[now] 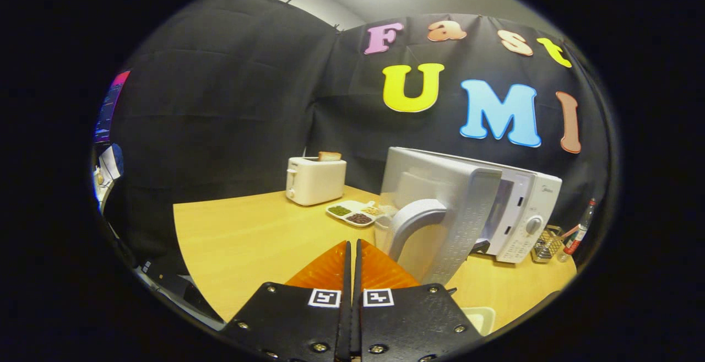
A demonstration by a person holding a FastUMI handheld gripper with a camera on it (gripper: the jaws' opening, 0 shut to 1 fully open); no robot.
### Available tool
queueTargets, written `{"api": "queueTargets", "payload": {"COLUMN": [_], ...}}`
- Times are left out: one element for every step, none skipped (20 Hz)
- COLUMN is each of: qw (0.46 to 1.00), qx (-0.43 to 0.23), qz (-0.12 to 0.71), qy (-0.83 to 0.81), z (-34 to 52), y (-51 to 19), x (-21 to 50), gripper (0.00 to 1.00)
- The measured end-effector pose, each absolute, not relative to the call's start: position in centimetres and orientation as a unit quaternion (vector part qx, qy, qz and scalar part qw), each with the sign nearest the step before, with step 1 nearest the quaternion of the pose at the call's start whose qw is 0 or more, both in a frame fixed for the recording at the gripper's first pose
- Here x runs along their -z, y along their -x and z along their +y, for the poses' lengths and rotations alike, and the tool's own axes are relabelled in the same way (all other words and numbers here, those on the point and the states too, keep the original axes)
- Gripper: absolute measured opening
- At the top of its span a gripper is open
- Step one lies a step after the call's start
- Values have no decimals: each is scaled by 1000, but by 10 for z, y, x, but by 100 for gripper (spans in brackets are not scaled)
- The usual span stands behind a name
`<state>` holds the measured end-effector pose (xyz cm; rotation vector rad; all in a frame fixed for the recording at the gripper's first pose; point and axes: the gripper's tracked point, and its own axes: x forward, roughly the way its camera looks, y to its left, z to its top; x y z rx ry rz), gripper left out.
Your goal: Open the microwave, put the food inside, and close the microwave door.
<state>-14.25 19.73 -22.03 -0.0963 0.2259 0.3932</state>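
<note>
My gripper (pixel 352 246) is shut, its two orange fingers (pixel 329 268) pressed together with nothing between them. Just ahead and to the right stands the white microwave (pixel 523 213) on the wooden table (pixel 248 241). Its door (pixel 440 207) is swung wide open toward me, and the grey curved handle (pixel 416 221) lies right beside my fingertips. A white divided tray of food (pixel 355 213), with green, brown and yellow portions, rests on the table beyond the fingers, left of the open door. The oven's cavity is hidden behind the door.
A white toaster (pixel 315 179) holding a slice of bread stands at the back of the table. Right of the microwave sit a wire basket (pixel 546 245) and a red-capped bottle (pixel 578 232). A white object (pixel 480 318) lies near the table's front edge.
</note>
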Motion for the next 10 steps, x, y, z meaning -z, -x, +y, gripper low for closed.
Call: {"api": "queueTargets", "payload": {"qw": [976,979,981,983,984,985,987,988,988,990], "qx": [-179,-164,-152,-140,-130,-118,-106,-93,-81,-68], "qz": [111,108,107,110,112,115,117,120,122,121], "qy": [48,48,47,45,42,41,40,39,38,37], "z": [185,171,160,150,140,128,118,106,96,87], "y": [133,126,118,110,101,92,84,77,68,59], "x": [218,215,213,214,214,214,215,217,219,220], "gripper": [1,1,1,1,1,1,1,1,1,1]}}
